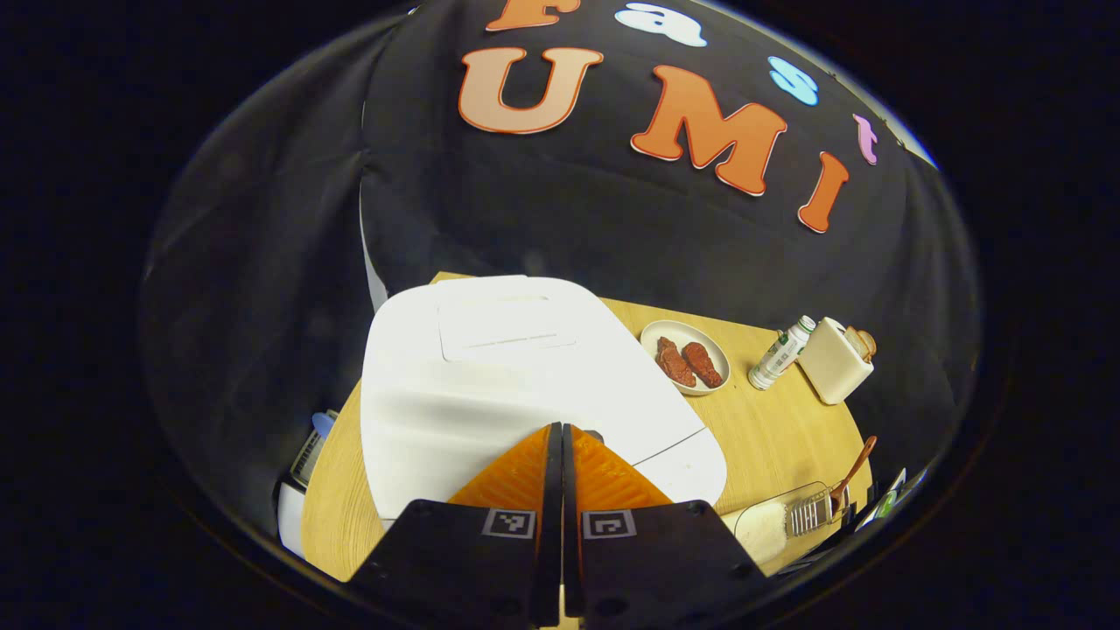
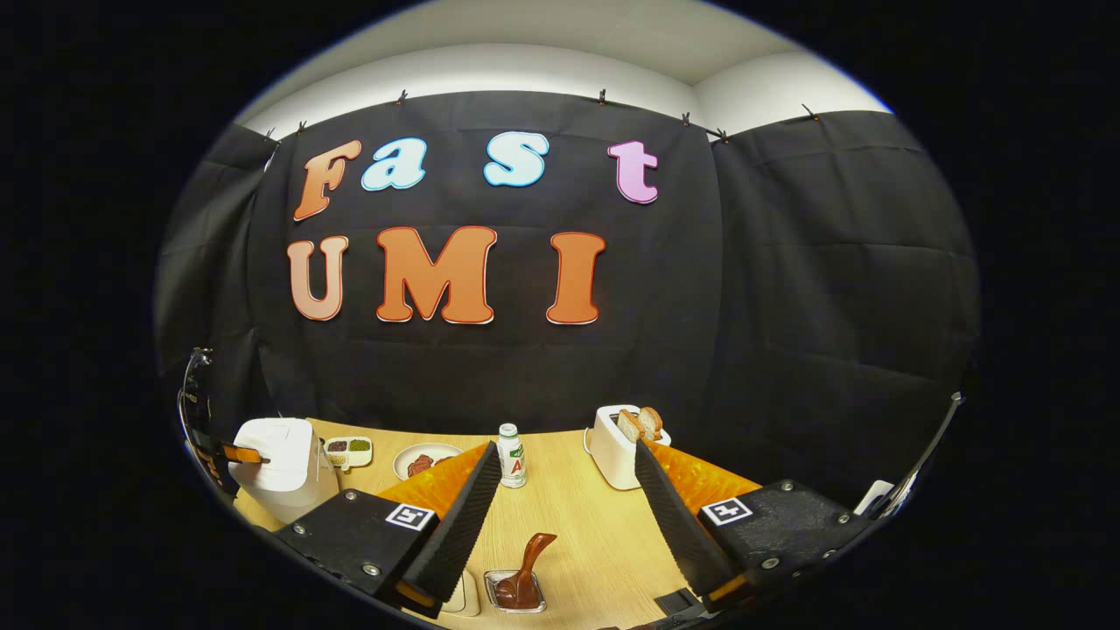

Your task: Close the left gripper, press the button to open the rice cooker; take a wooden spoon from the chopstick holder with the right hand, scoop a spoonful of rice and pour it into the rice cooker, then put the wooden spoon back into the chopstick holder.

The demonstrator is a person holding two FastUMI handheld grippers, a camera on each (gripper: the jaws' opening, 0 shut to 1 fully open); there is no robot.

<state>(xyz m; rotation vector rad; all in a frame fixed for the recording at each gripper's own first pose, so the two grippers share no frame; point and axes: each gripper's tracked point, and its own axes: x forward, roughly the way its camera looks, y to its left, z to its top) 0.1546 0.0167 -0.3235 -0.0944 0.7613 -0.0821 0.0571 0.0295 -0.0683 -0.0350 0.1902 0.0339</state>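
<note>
- Left gripper [image 1: 561,430]: fingers pressed together, nothing between; tips at front edge of rice cooker [image 1: 516,376], lid down.
- Button presumably just under the tips, straight ahead; not visible.
- Right gripper [image 2: 567,477]: fingers spread, empty; wooden spoon [image 2: 528,564] below, handle tilted up-right.

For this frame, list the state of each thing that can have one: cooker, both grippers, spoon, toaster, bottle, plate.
rice cooker: lid down
left gripper: shut, empty, tips at the cooker's front
right gripper: open, empty
wooden spoon: standing in the chopstick holder
toaster: bread in slots
bottle: upright, capped
plate: holds two brown pieces
</note>
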